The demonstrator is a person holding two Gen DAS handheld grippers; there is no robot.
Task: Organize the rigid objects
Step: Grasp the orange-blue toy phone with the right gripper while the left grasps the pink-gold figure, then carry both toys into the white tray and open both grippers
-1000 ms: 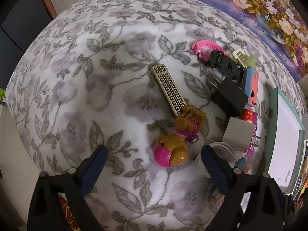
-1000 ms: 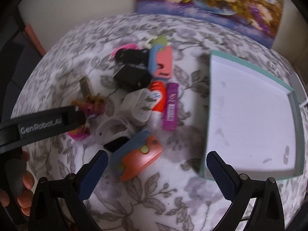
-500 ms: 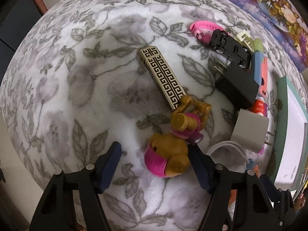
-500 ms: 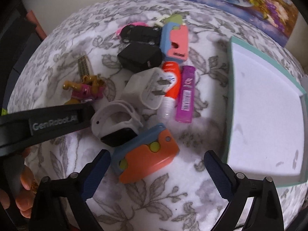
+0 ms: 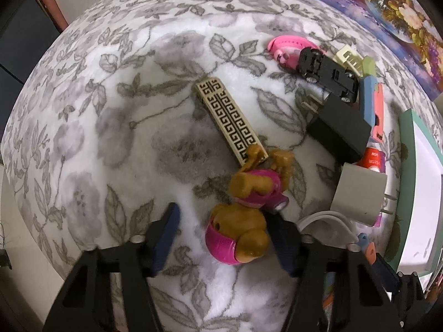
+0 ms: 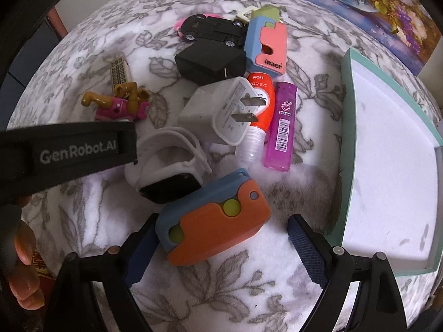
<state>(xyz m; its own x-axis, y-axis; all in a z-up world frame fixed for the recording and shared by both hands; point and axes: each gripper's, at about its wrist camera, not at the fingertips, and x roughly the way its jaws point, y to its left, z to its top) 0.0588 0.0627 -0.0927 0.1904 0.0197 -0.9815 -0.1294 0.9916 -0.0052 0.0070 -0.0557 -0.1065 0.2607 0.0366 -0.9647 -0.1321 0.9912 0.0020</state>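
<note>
The left gripper [image 5: 225,238] has its fingers spread around the brown-and-pink plastic toy dog [image 5: 243,221] lying near on the floral-cloth surface [image 5: 110,127]; the right gripper [image 6: 221,249] stands wide open around the orange-and-blue plastic folding case [image 6: 213,221], left of the teal-rimmed white tray [image 6: 387,152]

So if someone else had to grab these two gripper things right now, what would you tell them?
Left gripper: open, fingers either side of the brown and pink toy dog, not yet closed.
Right gripper: open, around the orange and blue gadget, not gripping.
Tray: on the right, nothing in it.
Still piled on the floral cloth: white charger, black charger, purple lighter, toy car, white watch, patterned bar.
Done: nothing sorted. Left: everything.
</note>
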